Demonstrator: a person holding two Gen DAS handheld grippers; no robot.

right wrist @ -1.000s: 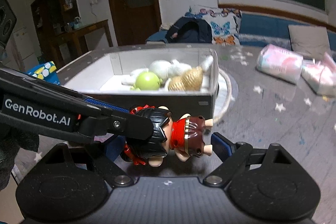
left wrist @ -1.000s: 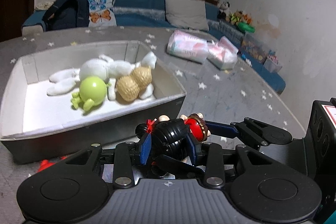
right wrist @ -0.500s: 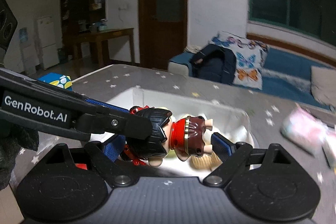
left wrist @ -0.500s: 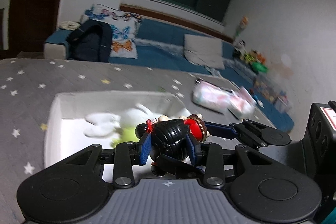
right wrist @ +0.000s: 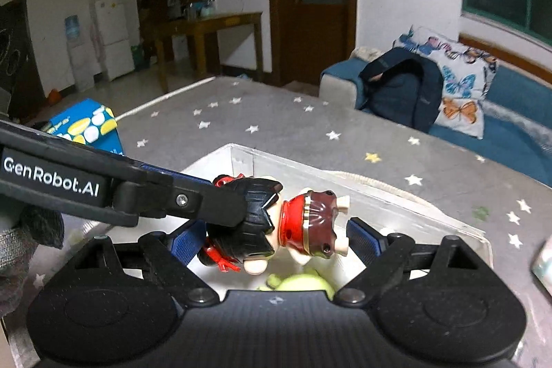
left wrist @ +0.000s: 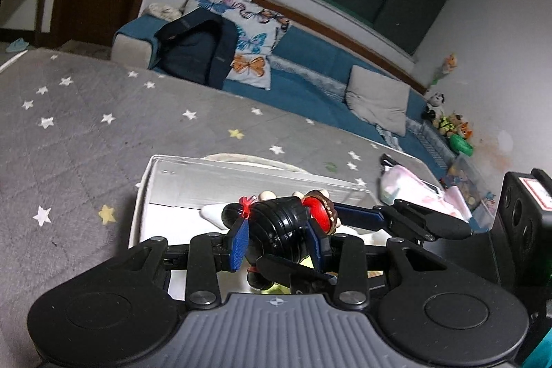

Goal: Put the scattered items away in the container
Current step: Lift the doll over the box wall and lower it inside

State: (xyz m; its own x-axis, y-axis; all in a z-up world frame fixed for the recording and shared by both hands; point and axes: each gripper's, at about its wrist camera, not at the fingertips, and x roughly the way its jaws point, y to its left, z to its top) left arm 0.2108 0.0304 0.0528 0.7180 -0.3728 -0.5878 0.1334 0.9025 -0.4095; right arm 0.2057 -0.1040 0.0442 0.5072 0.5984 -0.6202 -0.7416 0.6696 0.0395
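A small doll (left wrist: 286, 219) with black hair and a red-and-brown dress hangs sideways over the white container (left wrist: 241, 175). My left gripper (left wrist: 277, 242) is shut on its head, with a blue pad against each side of the hair. In the right wrist view the doll (right wrist: 307, 223) lies lengthwise in my right gripper (right wrist: 274, 238), one pad at the hair and the other at the feet. The container's far wall (right wrist: 396, 206) shows behind it. A green toy (right wrist: 303, 283) and a white plush (left wrist: 210, 212) lie in the box, mostly hidden by the grippers.
The box sits on a grey star-patterned cover (left wrist: 86, 143). Pink packets (left wrist: 410, 188) lie to its right. A blue sofa with a dark backpack (left wrist: 196, 50) is behind, and a blue-and-yellow box (right wrist: 86, 126) stands at the far left edge. A gloved hand (right wrist: 20, 240) holds the left gripper.
Both grippers carried the doll forward together, from in front of the box's near wall to above its inside. The views tilted as the wrists rolled. The hold on the doll stayed the same.
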